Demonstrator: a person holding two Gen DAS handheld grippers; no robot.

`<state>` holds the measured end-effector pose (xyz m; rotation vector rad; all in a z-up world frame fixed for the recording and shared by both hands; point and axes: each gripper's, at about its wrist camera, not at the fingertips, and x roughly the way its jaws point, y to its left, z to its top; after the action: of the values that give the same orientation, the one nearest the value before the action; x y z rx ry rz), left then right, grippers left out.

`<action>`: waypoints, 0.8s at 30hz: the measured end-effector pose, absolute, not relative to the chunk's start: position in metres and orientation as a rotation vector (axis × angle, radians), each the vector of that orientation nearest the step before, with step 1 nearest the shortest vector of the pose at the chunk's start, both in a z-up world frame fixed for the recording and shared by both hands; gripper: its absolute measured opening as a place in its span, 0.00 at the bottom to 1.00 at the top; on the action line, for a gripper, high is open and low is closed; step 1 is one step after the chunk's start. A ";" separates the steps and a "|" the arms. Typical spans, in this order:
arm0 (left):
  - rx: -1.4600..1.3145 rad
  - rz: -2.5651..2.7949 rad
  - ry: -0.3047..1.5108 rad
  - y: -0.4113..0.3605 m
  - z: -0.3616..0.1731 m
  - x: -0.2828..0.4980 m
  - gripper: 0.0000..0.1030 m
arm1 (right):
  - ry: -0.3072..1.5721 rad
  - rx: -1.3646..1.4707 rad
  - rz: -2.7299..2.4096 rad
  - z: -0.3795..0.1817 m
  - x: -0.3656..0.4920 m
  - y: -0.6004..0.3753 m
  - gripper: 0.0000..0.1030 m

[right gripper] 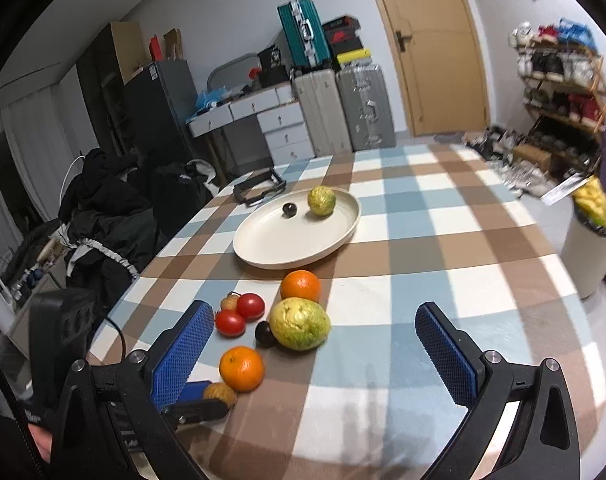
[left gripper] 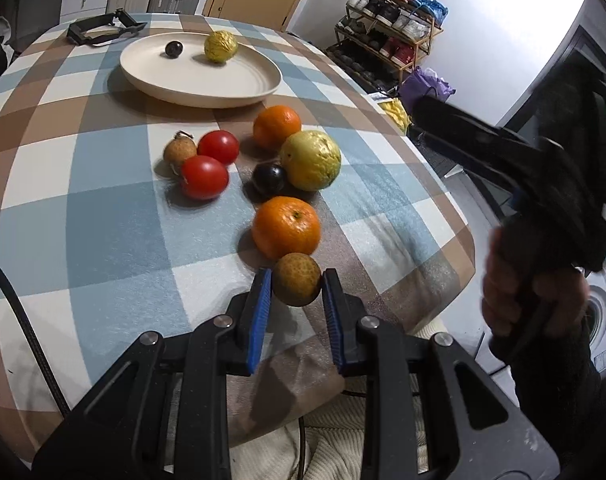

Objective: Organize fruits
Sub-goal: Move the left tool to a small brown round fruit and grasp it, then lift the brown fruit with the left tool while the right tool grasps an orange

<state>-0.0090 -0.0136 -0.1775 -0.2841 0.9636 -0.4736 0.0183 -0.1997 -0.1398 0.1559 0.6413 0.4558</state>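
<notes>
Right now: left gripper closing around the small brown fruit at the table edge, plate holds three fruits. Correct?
Not quite. The plate holds two fruits: a dark plum and a yellow-green guava, per the left wrist view. The left gripper does bracket the small brown fruit.

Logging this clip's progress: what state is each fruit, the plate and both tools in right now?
Left tool: closed around small brown fruit, at the table's near edge.
Right tool: open, empty, above the table.
Plate: holds guava and dark plum.
Large guava: on cloth, touching second plum.
Two oranges: on cloth.
Two tomatoes: on cloth, together.
Brown stemmed fruit: beside tomatoes.
</notes>
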 end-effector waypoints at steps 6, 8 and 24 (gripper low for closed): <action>-0.325 -0.459 0.959 0.005 -0.179 -0.001 0.22 | 0.742 0.143 0.534 -0.153 0.065 -0.177 1.00; -0.342 -0.451 0.957 0.011 -0.179 0.002 0.22 | 0.780 0.142 0.563 -0.159 0.081 -0.169 0.99; -0.395 -0.405 0.914 0.051 -0.166 0.026 0.22 | 1.016 0.175 0.625 -0.201 0.149 -0.141 0.42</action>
<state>0.0257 0.0506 -0.1657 -0.3949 0.9141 -0.4050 0.1486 -0.1411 -0.2010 0.1754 1.0156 0.6253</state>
